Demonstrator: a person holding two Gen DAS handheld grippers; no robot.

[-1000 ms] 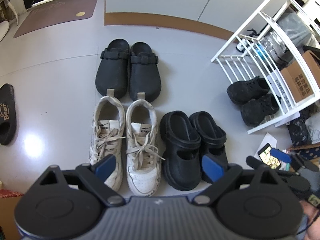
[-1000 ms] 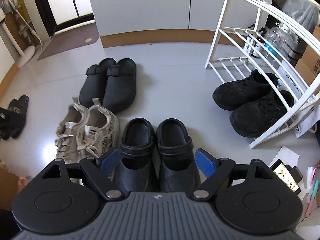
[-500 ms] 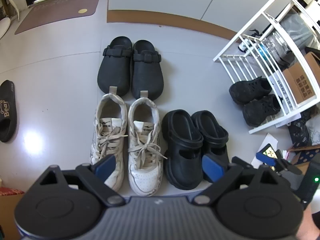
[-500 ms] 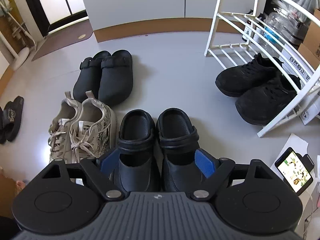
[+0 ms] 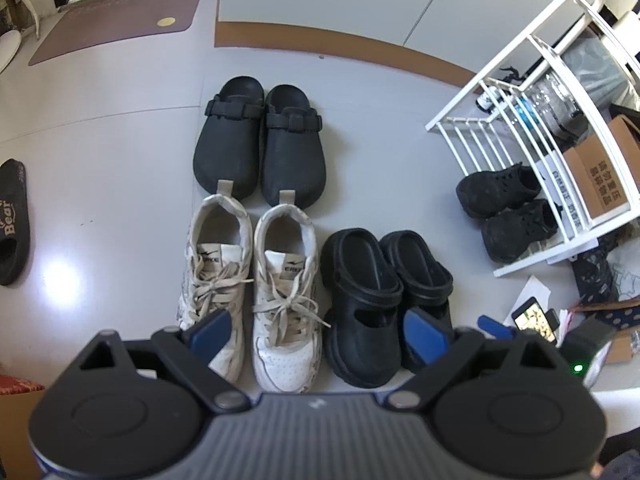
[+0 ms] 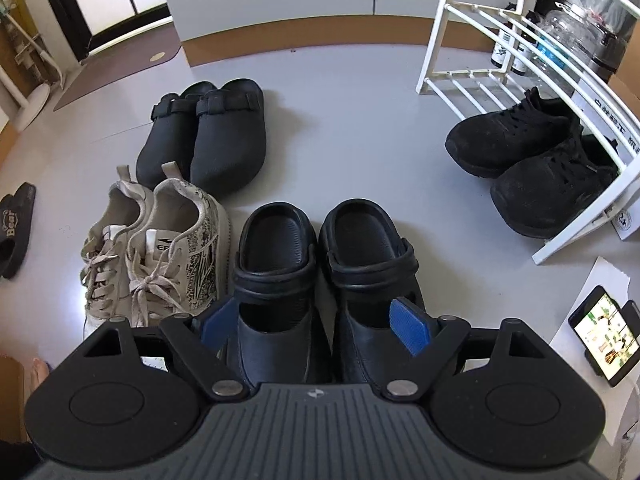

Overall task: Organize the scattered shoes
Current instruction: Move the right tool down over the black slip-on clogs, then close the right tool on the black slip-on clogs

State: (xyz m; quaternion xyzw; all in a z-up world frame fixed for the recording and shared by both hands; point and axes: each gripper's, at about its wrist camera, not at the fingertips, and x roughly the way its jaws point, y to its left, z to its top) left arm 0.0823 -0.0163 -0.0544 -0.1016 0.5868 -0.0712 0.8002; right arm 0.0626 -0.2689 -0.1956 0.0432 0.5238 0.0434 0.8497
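On the grey floor stand three pairs: black strapped clogs [image 5: 260, 144] [image 6: 208, 136] farthest, white lace-up sneakers [image 5: 252, 280] [image 6: 156, 256] in front of them, and black chunky clogs [image 5: 380, 292] [image 6: 320, 264] to their right. My right gripper [image 6: 316, 320] hangs open just above the toes of the chunky clogs, one blue pad outside each shoe, neither pressing. My left gripper [image 5: 320, 334] is open too, held higher over the sneaker toes and the left chunky clog. Black sneakers [image 5: 504, 208] [image 6: 532, 160] sit on the lowest tier of the white rack [image 5: 532, 92] [image 6: 476, 36].
A black slipper [image 5: 12, 216] [image 6: 16, 228] lies apart at the far left. A phone [image 6: 604, 332] [image 5: 534, 318] and papers lie at the right. Boxes and bottles [image 6: 560, 36] stand behind the rack. A doormat [image 5: 116, 12] lies by the door.
My right gripper has come down toward the black chunky clogs, which now look larger and nearer between its pads. The left gripper has barely shifted. No shoe has moved.
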